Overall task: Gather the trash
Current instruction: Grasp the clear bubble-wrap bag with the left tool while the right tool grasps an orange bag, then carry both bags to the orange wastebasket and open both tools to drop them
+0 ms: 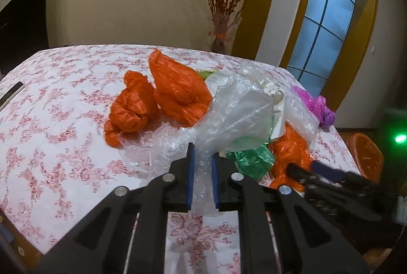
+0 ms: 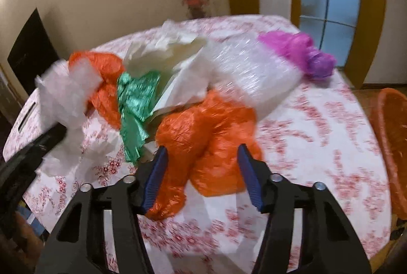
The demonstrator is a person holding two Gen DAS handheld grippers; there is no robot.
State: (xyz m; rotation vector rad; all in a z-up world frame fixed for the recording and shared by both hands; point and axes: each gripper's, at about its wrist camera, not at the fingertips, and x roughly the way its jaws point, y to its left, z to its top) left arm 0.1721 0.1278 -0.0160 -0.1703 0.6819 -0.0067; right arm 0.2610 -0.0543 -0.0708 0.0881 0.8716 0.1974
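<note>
Clearly, the left tongs (image 1: 203, 155) are pinched narrow on the twisted neck of a crumpled clear plastic bag (image 1: 236, 108), whose puffed body rises above the blue pads. That bag belongs to a heap of plastic trash lying on a round desk with a pink floral cloth (image 1: 63, 100).

Taking the crumpled green plastic bag (image 2: 136, 106) as the landmark: just to its right and nearer the camera lies a large crumpled orange plastic bag (image 2: 208, 131), and the right tongs (image 2: 202, 155) stand wide, their blue pads on either side of that orange bag's near end; the view is blurred, so contact cannot be told. Behind the green bag sit white crumpled paper or film (image 2: 175, 50) and a sheet of clear bubble wrap (image 2: 251, 70). Far to its right, near the desk's edge, lies a knotted magenta plastic bag (image 2: 302, 52). To its left, two more orange bags (image 1: 155, 98) rest touching each other.

Beyond the desk's right edge stands an orange plastic basket (image 2: 391, 136) on the floor.
</note>
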